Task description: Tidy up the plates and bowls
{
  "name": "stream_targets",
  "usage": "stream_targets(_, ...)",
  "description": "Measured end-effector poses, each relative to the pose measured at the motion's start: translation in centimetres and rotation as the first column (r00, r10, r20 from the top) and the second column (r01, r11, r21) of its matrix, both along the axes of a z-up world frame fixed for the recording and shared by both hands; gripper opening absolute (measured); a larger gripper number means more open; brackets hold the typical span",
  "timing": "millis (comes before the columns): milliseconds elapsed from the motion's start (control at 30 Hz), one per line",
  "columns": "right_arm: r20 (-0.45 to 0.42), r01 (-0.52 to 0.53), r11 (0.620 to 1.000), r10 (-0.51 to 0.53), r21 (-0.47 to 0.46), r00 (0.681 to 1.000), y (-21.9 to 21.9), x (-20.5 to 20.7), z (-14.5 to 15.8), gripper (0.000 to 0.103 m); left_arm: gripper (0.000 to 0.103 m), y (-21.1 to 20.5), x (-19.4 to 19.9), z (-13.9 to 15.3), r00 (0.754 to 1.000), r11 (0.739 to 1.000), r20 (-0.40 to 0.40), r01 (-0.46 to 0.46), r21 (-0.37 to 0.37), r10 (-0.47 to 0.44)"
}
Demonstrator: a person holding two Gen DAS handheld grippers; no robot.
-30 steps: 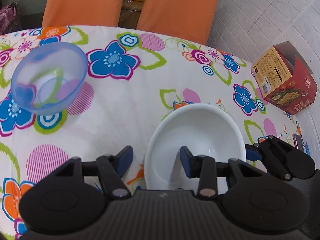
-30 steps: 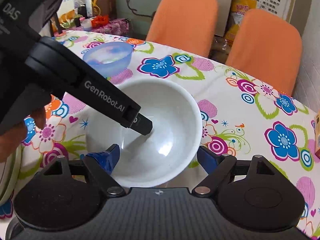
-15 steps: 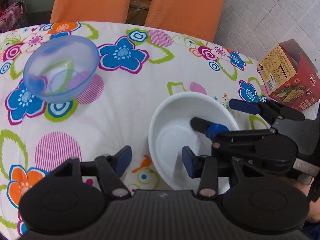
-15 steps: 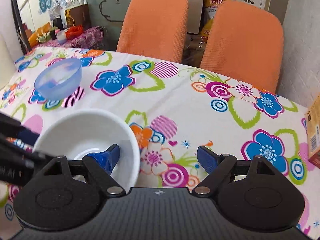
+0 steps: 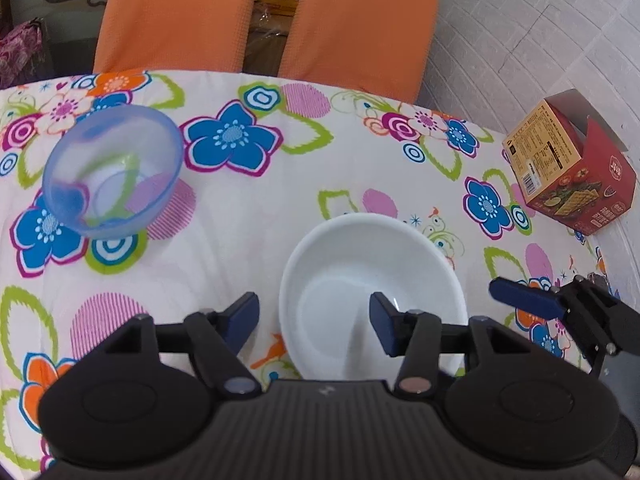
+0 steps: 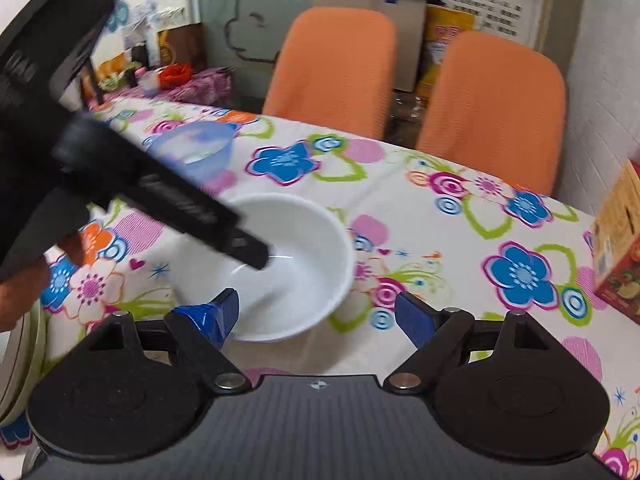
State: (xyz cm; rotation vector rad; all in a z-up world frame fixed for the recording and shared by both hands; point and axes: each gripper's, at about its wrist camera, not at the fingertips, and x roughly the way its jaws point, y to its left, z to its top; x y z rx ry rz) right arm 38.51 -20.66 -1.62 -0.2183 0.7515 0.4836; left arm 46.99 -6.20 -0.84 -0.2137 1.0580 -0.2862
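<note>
Jaws on our left gripper (image 5: 314, 320) stand wide open and straddle the left rim of the white bowl (image 5: 372, 292): one blue finger sits over the cloth outside the rim at about 9 o'clock of the bowl, the other hangs inside the bowl near its middle. We cannot tell whether either pad touches the porcelain. Nothing is clamped.

Our right gripper (image 6: 318, 316) is also spread wide and empty. From its own camera its left finger lies at the near rim of the white bowl, at about 7 o'clock, and its right finger is over bare cloth well clear of the bowl, at about 4 o'clock. In the left view it shows only as a blue tip at 3 o'clock of the bowl.

The white bowl rests upright on the flowered bench (image 5: 280, 208). The clear blue bowl (image 5: 112, 170) stands apart at about 10 o'clock of it. A red carton (image 5: 568, 164) lies at 2 o'clock.
</note>
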Motion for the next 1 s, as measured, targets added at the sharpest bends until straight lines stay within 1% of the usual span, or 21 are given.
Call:
stream_targets(100, -0.027, -0.028, 1.0, 0.028, 0.0, 0.999, 1.1, 0.4, -0.8, 0.072, 0.051, -0.5, 0.4, -0.4, 1.0, 1.0, -0.011, 0.012, 0.006, -0.012)
stream_targets(300, -0.106, -0.017, 0.997, 0.026, 0.08, 0.994, 1.3, 2.0, -1.8, 0.072, 0.051, -0.6, 1.0, -1.4, 1.0, 1.0, -0.028, 0.004, 0.01, -0.004)
stream_targets(367, -0.142, -0.005, 0.993, 0.021, 0.115, 0.99, 1.4, 2.5, -1.9, 0.072, 0.047, -0.7, 1.2, -1.6, 1.0, 1.0, -0.031, 0.003, 0.009, -0.002)
stream_targets(400, -0.158, -0.001, 0.993, 0.02, 0.122, 0.987, 1.5, 2.7, -2.0, 0.072, 0.041, -0.9, 1.3, -1.6, 0.999, 1.0, -0.038, 0.009, 0.006, -0.009)
stream_targets(433, -0.173, 0.001, 0.992, 0.021, 0.126, 0.985, 1.7, 2.8, -2.1, 0.072, 0.041, -1.0, 1.5, -1.6, 0.999, 1.0, -0.047, 0.016, -0.005, -0.016)
stream_targets(500, -0.206, 0.014, 0.99, 0.015, 0.137, 0.978, 2.0, 3.1, -2.2, 0.073, 0.04, -1.0, 2.0, -1.6, 0.996, 0.998, -0.086, 0.019, -0.052, -0.023)
stream_targets(533, -0.214, 0.02, 0.99, 0.01, 0.14, 0.977, 2.1, 3.2, -2.1, 0.073, 0.04, -1.1, 2.2, -1.5, 0.995, 0.999, -0.095, 0.011, -0.053, -0.016)
stream_targets(600, -0.229, 0.023, 0.989, 0.012, 0.149, 0.973, 2.0, 3.3, -2.1, 0.073, 0.04, -1.2, 2.4, -1.5, 0.995, 0.998, -0.097, 0.025, -0.049, -0.03)
stream_targets(800, -0.23, 0.036, 0.991, -0.006, 0.127, 0.973, 2.4, 3.0, -1.6, 0.073, 0.04, -1.3, 2.0, -1.1, 0.995, 0.999, -0.101, 0.006, -0.043, -0.01)
stream_targets(900, -0.231, 0.04, 0.987, -0.003, 0.156, 0.973, 2.0, 2.8, -0.7, 0.073, 0.04, -0.9, 1.7, -0.1, 0.996, 0.998, -0.089, 0.013, -0.067, -0.019)
stream_targets(1000, -0.215, 0.038, 0.987, -0.003, 0.155, 0.977, 2.1, 2.1, 0.5, 0.073, 0.04, -0.7, 1.0, 1.1, 0.997, 0.997, -0.072, 0.008, -0.076, -0.013)
